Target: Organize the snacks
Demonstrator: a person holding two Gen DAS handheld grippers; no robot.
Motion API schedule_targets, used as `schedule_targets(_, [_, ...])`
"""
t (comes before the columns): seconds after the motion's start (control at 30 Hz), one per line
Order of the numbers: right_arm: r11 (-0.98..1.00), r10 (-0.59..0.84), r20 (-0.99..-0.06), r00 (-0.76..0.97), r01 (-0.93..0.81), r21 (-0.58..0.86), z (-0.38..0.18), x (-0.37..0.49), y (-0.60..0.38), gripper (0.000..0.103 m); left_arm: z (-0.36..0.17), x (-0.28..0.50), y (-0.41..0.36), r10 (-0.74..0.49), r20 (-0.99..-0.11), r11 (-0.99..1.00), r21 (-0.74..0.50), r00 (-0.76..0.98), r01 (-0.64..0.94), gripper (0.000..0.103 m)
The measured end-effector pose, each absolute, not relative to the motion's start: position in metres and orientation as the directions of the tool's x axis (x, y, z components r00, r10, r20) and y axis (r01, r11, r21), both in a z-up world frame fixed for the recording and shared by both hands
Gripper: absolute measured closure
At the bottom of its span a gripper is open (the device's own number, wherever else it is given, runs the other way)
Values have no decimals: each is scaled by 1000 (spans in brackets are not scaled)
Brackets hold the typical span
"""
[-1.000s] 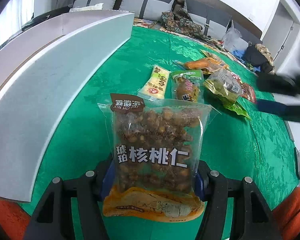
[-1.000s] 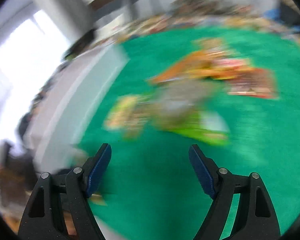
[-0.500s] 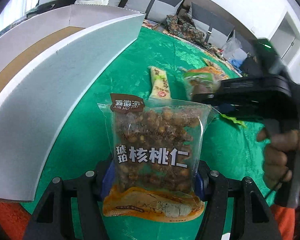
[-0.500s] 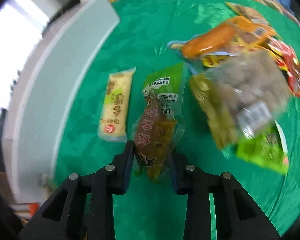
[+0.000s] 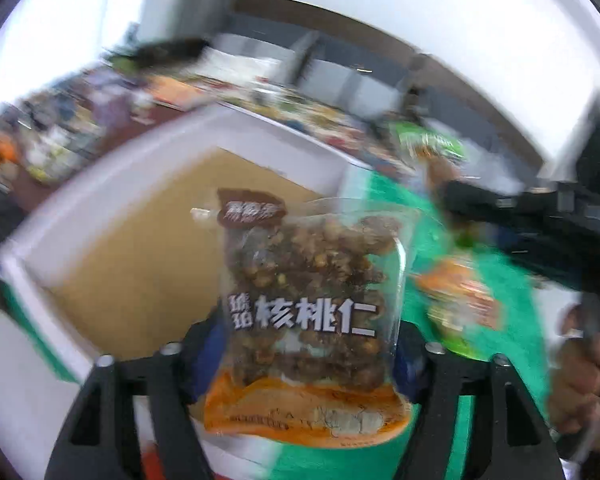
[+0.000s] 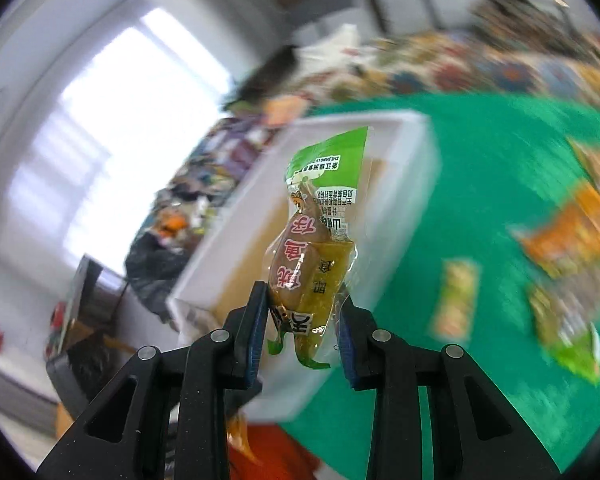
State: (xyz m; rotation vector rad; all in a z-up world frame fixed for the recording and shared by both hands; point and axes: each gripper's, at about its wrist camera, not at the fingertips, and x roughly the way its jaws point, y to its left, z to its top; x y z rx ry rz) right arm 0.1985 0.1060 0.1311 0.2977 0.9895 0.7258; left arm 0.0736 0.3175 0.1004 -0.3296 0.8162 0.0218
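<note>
A clear bag of candied walnuts (image 5: 308, 280) with an orange bottom stands upright between the fingers of my left gripper (image 5: 306, 344). Its jaws are opening while the pads still touch the bag's sides. The bag hangs over the white box (image 5: 80, 200) with a brown floor. My right gripper (image 6: 302, 320) is shut on a green-topped packet with a brown snack inside (image 6: 320, 248), held in the air over the same box's (image 6: 400, 184) near corner. In the left wrist view the right gripper (image 5: 540, 224) and the person's hand (image 5: 580, 380) come in from the right.
The green tablecloth (image 6: 480, 200) carries several loose snacks: a yellow-green stick packet (image 6: 458, 300), an orange packet (image 6: 572, 232) and a brown and green bag (image 6: 568, 320). A cluttered floor and a bright window lie beyond the box. Both views are motion-blurred.
Both grippers rose and swung left from the table to above the box. The right gripper closed on the green-topped packet and lifted it off the cloth.
</note>
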Motion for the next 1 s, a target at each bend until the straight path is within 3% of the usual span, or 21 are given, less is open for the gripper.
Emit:
schedule_targets(0.03, [732, 673, -651, 351, -447, 515, 137, 203, 126, 61, 97, 85, 335, -45, -754, 958, -218, 655, -186, 1])
schedule_targets(0.07, [740, 661, -658, 361, -459, 491, 140, 207, 144, 55, 91, 92, 349, -2, -782, 960, -177, 624, -219, 1])
schedule_targets(0.1, [750, 648, -669, 364, -458, 478, 138, 210, 157, 42, 86, 95, 357, 24, -800, 959, -151, 599, -240, 1])
schedule_targets(0.2, [746, 661, -640, 393, -439, 501, 145, 211, 162, 41, 65, 89, 380, 91, -841, 950, -88, 533, -300, 1])
schedule_targets(0.33, [780, 625, -630, 461, -414, 470, 143, 190, 114, 39, 50, 73, 375, 84, -827, 937, -124, 556, -326, 2])
schedule_targets(0.43, [864, 502, -686, 527, -333, 377, 105, 179, 60, 39, 62, 76, 354, 92, -750, 941, -151, 655, -305, 2])
schedule_targets(0.53, [960, 273, -767, 580, -211, 183, 49, 156, -8, 39, 67, 90, 324, 83, -690, 971, -107, 719, -214, 1])
schedule_targets(0.7, [999, -29, -824, 566, 3, -34, -20, 114, -134, 39, 37, 120, 271, 103, -779, 992, 35, 619, -121, 2])
schedule_targets(0.77, [996, -93, -819, 567, 66, -67, -27, 104, -174, 39, 34, 119, 260, 131, -776, 989, 63, 617, -130, 4])
schedule_targets(1.0, [974, -189, -816, 546, 208, -86, -42, 115, -253, 39, 35, 111, 247, 91, -785, 983, -29, 613, -183, 4])
